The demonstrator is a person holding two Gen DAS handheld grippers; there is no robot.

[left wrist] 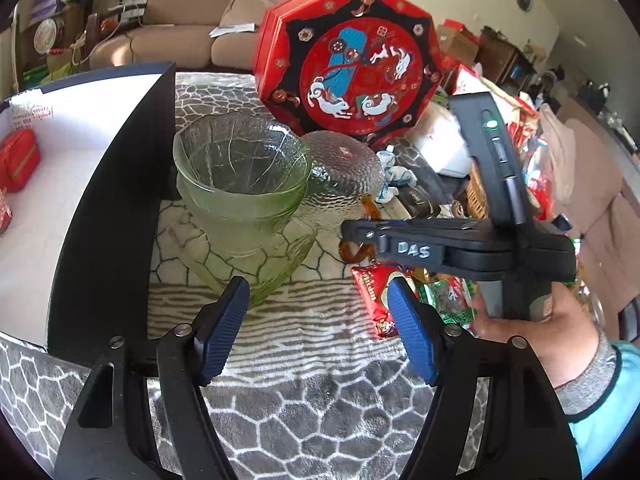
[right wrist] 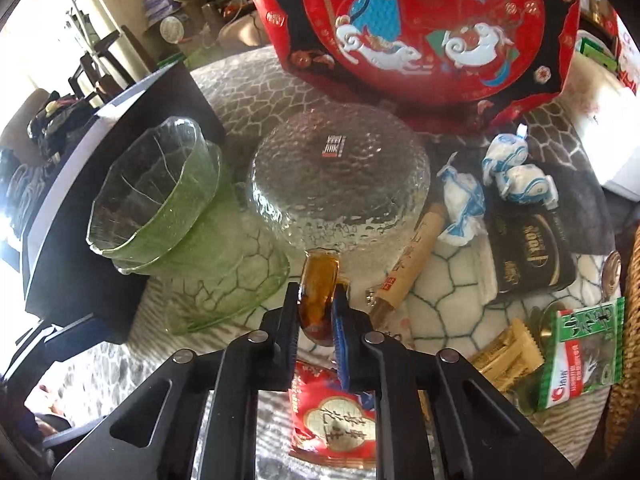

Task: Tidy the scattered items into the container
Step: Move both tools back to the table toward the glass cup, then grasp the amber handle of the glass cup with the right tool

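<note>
A clear textured glass cup (right wrist: 340,184) stands upside down on the patterned cloth. My right gripper (right wrist: 318,300) is shut on its amber handle (right wrist: 320,276). In the left wrist view that gripper (left wrist: 352,236) reaches in from the right, held by a hand (left wrist: 552,336). A green glass cup (left wrist: 240,184) stands left of the clear one, rim toward the camera. My left gripper (left wrist: 318,304) is open, and its left pad (left wrist: 224,320) sits just short of the green cup's base. The black box (left wrist: 112,200) with a white inside lies at the left and holds a red pouch (left wrist: 18,160).
A red octagonal tin (right wrist: 420,28) leans behind the cups. Snacks lie around: a red packet (right wrist: 336,420) under my right gripper, a green packet (right wrist: 580,356), blue-white candies (right wrist: 512,172), a black tin (right wrist: 528,248), a paper-wrapped stick (right wrist: 408,264). A wicker basket (right wrist: 628,320) borders the right.
</note>
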